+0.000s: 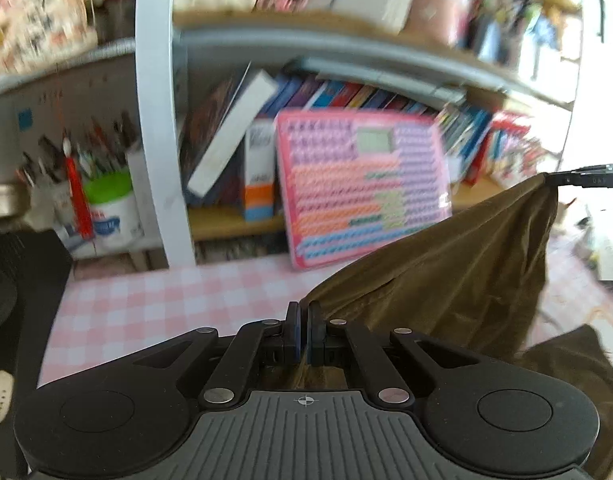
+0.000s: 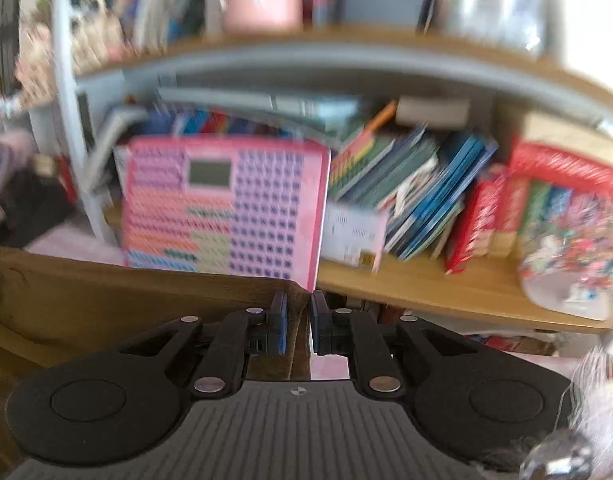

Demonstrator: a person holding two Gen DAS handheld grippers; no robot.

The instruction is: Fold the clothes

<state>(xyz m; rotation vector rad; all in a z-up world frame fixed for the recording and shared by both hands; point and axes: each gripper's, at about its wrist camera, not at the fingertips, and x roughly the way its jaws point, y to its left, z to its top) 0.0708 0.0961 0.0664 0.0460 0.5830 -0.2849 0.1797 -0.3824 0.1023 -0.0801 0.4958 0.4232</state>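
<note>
Cloth [image 1: 458, 272] hangs stretched above the worktop [image 1: 154, 300], a corner pinched in each closed gripper, left [image 1: 304, 332] and right [image 2: 298, 324], right at left's 2 o'clock, apparently spreading it for a fold.

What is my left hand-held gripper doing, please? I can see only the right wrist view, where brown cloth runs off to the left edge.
Observer: The left hand-held gripper is shut on a corner of the same brown cloth, held up above the table.
Operator: Thank you. What is on the table below it?
Observer: A pink and white checked tablecloth, bare on the left side.
Operator: Can you see my right hand-held gripper from there?
Observer: Yes, its tip shows at the right edge, pinching the cloth's far upper corner, so the top edge slopes between the two.
</note>
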